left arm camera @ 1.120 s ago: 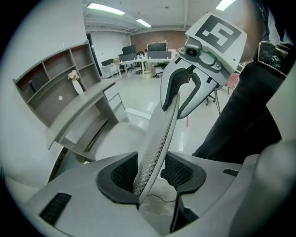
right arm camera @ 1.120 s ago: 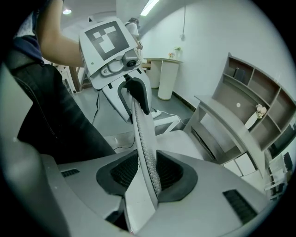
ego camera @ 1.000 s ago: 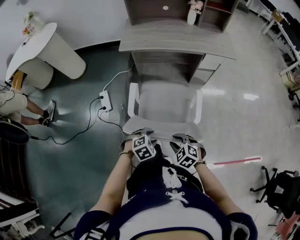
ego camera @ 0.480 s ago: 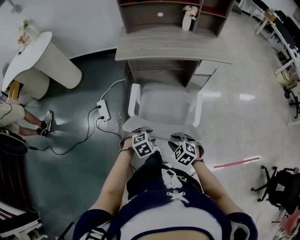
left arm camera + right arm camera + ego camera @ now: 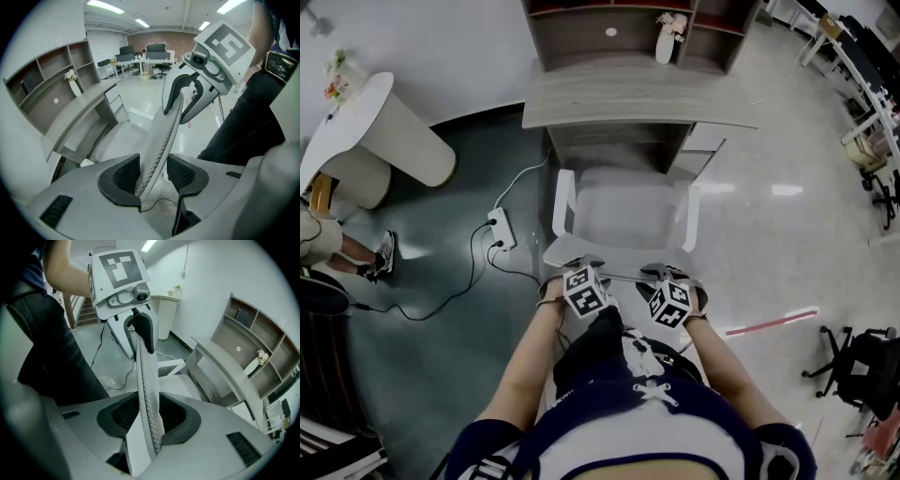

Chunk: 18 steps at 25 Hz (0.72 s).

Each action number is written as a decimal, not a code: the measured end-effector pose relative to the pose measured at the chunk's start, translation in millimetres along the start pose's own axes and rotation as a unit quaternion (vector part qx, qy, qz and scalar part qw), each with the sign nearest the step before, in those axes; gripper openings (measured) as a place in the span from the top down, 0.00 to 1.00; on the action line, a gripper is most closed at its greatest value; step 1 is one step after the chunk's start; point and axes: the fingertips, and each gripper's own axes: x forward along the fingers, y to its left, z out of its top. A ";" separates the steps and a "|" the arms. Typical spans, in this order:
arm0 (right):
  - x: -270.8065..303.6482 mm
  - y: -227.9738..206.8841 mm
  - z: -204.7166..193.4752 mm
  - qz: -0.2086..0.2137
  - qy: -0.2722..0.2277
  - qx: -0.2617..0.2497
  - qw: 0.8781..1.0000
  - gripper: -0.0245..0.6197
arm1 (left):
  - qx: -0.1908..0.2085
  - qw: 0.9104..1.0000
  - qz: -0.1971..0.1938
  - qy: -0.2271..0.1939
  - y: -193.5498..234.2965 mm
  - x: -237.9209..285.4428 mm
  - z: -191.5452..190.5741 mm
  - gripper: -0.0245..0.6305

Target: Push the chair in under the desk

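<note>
Head view: the white mesh-backed chair [image 5: 628, 211] faces the grey wooden tabletop [image 5: 637, 98], its seat front near the kneehole and most of it out on the floor. The left claw [image 5: 578, 266] and right claw [image 5: 667, 274] each clench the backrest's top rim [image 5: 623, 276], with mesh pinched between the pads in both gripper views. The mesh likely gives, but the rim looks stiff, so hold there. Push evenly, or the chair may swing and catch a white armrest [image 5: 564, 202] on the desk's side.
</note>
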 end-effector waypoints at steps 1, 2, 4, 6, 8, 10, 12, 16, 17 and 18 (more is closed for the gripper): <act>1.7 0.0 0.3 0.006 -0.007 -0.002 1.000 0.77 | 0.000 1.000 0.001 0.000 0.5 0.1 -0.5 0.68; 3.4 -0.2 0.7 0.012 -0.013 -0.005 1.000 0.77 | 0.000 1.000 0.003 0.000 1.3 0.0 -0.9 0.68; 5.7 -1.6 1.7 0.015 -0.014 -0.011 1.000 0.77 | -0.001 1.000 0.003 0.001 4.0 0.1 -0.8 0.68; 7.1 -3.9 3.1 0.009 -0.010 -0.017 1.000 0.77 | -0.004 1.000 -0.001 0.003 7.0 -0.1 -0.6 0.68; 8.9 -7.4 4.5 0.006 -0.011 -0.015 1.000 0.77 | -0.007 1.000 -0.003 0.006 10.9 -0.4 -0.8 0.68; 11.2 -11.9 5.4 0.009 -0.007 -0.017 1.000 0.77 | -0.009 1.000 -0.001 0.007 15.5 -0.1 0.0 0.68; 13.5 -15.7 5.7 0.017 -0.002 -0.020 1.000 0.77 | -0.016 1.000 0.003 0.006 19.5 0.6 1.1 0.68; 15.6 -27.7 5.5 0.021 0.005 -0.017 1.000 0.77 | -0.025 1.000 0.006 0.003 29.0 2.2 6.1 0.68; 15.9 -31.3 5.0 0.020 0.007 -0.016 1.000 0.77 | -0.027 1.000 0.006 0.002 31.4 2.7 7.8 0.68; 16.3 -34.8 4.5 0.018 0.008 -0.016 1.000 0.77 | -0.028 1.000 0.006 0.001 33.8 3.2 9.4 0.68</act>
